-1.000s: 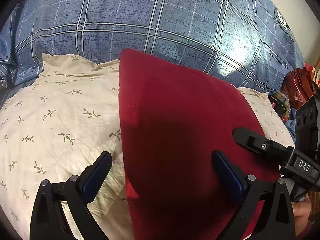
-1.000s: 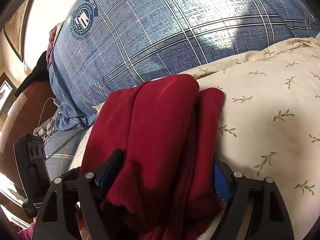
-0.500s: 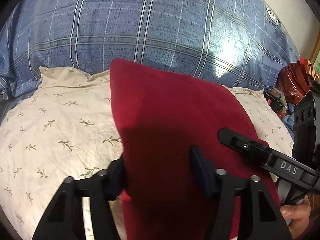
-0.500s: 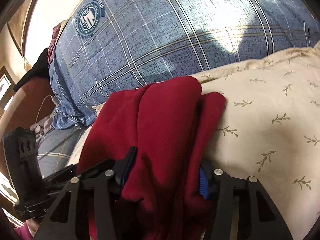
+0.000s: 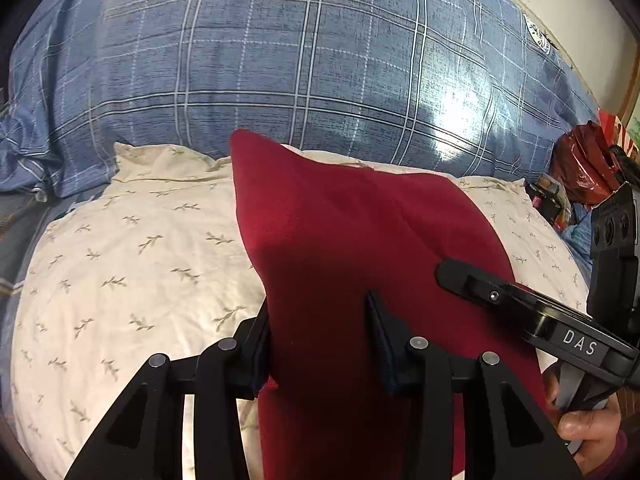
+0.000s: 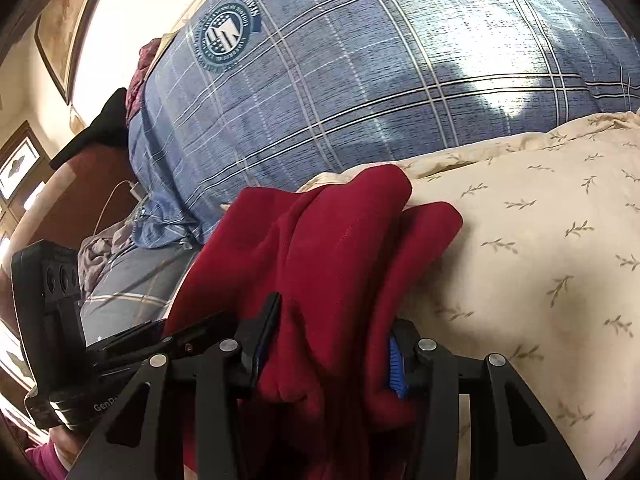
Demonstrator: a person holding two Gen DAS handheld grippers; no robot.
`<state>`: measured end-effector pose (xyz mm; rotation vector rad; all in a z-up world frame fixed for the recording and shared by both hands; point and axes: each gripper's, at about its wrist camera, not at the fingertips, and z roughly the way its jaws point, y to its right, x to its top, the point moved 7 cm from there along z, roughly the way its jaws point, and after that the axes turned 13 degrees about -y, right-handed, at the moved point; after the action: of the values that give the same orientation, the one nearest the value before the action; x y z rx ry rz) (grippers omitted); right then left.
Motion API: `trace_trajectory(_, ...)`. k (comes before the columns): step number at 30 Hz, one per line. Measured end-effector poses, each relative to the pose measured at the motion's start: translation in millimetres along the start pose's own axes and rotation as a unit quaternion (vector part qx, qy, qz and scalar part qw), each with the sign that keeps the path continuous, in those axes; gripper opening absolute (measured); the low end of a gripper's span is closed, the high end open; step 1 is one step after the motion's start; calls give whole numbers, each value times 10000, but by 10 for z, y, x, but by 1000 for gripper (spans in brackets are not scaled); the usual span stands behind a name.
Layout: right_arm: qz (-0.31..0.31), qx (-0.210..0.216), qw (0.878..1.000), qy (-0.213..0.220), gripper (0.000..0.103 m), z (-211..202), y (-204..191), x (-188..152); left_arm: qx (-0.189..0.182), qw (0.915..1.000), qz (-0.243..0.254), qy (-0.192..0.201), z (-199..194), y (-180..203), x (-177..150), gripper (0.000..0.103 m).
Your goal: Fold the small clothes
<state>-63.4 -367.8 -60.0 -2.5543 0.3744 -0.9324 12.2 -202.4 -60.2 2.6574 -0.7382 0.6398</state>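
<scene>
Both claws are closing on the near edge of the red garment (image 5: 360, 240): the left claw (image 5: 320, 344) pinches its left part, the right claw (image 6: 324, 348) its bunched right part. The garment's long axis runs away across the cream pillow (image 5: 132, 264) toward the blue plaid bedding (image 5: 320, 72).

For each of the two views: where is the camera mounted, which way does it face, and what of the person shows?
Left wrist: behind the left tongs, closing on the red garment, facing the cream pillow; right tongs and a hand at right.
Right wrist: behind the right tongs, closing on bunched garment, facing the blue plaid bedding; pink sleeve bottom left.
Shared: garment, pillow, bedding.
</scene>
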Motion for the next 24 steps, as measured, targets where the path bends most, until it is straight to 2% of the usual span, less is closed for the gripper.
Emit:
trace_trajectory(8, -222, 141, 9994, -207, 46, -112, -336, -240, 98, 9999, 97, -2, -409, -110, -369, 41)
trace_trajectory(10, -234, -29, 9986, -466, 53, -43, -362, -356, 109, 9999, 65, -48, -450, -174, -519, 42)
trace_trajectory(12, 139, -349, 9959, -817, 56, 18, -229, -487, 231, 9994, 90, -228, -385, -215, -663, 45)
trace_trajectory(13, 240, -432, 9954, -821, 57, -16, -186, -514, 304, 9990, 125, -301, -341, -238, -731, 48)
trace_trajectory(14, 245, -474, 9963, -679, 57, -120, -188, -520, 315, 9992, 122, -190, -369, -255, -758, 51)
trace_trajectory(16, 54, -879, 9956, -331, 57, -360, -268, -476, 444, 9989, 127, -68, -463, -267, -772, 52)
trace_trajectory(18, -434, -978, 9942, -121, 52, -536, -507, -430, 593, 9980, 186, 67, -578, -256, -759, 53)
trace_trajectory(19, -690, -950, 9930, -136, 44, -556, -643, -435, 662, 9975, 205, 154, -628, -250, -770, 57)
trace_trajectory(21, -1107, -915, 9894, -200, 40, -493, -902, -490, 780, 9962, 196, 324, -724, -254, -784, 63)
trace_trajectory(22, -1268, -980, 9867, -273, 34, -414, -973, -529, 794, 9960, 149, 381, -761, -258, -802, 65)
trace_trajectory(24, -1540, -1468, 9754, -572, 27, -163, -965, -661, 826, 9957, 71, 415, -787, -266, -885, 68)
